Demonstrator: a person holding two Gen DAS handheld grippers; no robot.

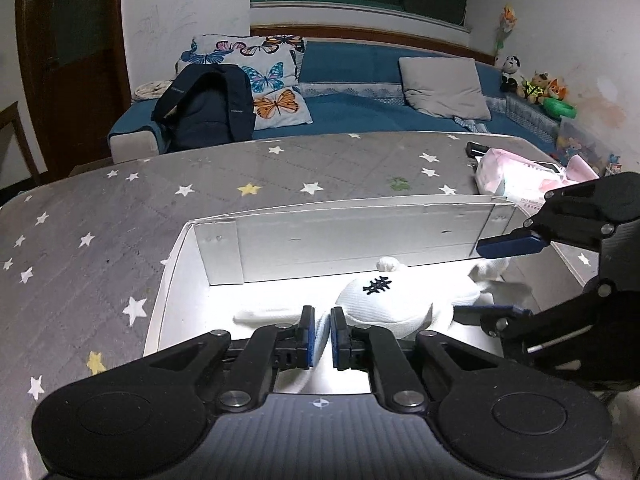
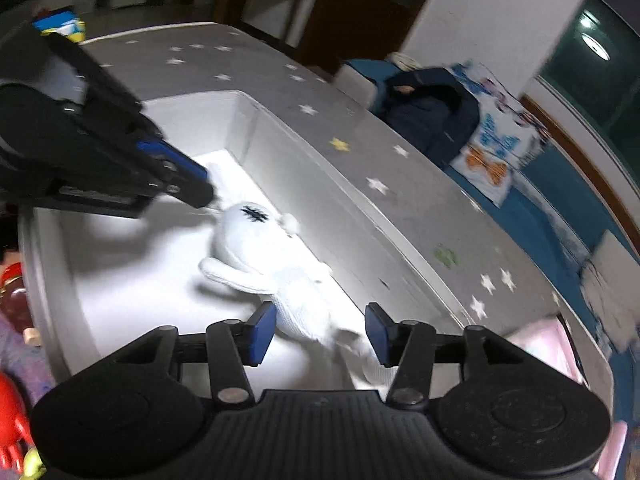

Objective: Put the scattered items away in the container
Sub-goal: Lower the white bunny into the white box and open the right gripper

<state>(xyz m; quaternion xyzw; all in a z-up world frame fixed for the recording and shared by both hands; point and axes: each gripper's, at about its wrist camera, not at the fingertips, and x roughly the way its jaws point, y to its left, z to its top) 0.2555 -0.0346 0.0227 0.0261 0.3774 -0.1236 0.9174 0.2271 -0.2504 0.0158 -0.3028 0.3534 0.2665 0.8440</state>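
**A:** Two claws over the box. Left claw point(image 1: 320, 335): jaws cracked open a narrow slit, a fold of white fabric sits in the gap. Can't tell if the pads press on it.

**B:** Right one?

**A:** Right claw point(image 2: 320, 334): jaws apart, wider gap. The tail end of the white knit toy point(image 2: 256, 248) lies between the pads, but neither pad touches it. Not gripping.

**B:** Where's the toy?

**A:** Inside the white cardboard box point(image 1: 280, 236), lying on its floor near the far wall. Round head with a black stitched mark on it, small pom-pom toward the far wall, limbs spread out sideways. Left wrist view shows it point(image 1: 384, 304) just beyond the left fingertips.

**B:** Box location?

**A:** On the counter point(image 1: 120, 208), grey cover with white and yellow stars. Pink packet point(image 1: 516, 178) sits on the counter beyond the box's far right corner.

**B:** Background?

**A:** Blue sofa point(image 1: 352, 112) behind the counter: dark backpack point(image 1: 208, 108), butterfly-print cushion point(image 1: 264, 80), grey cushion point(image 1: 442, 86). Right wrist view is motion-blurred.
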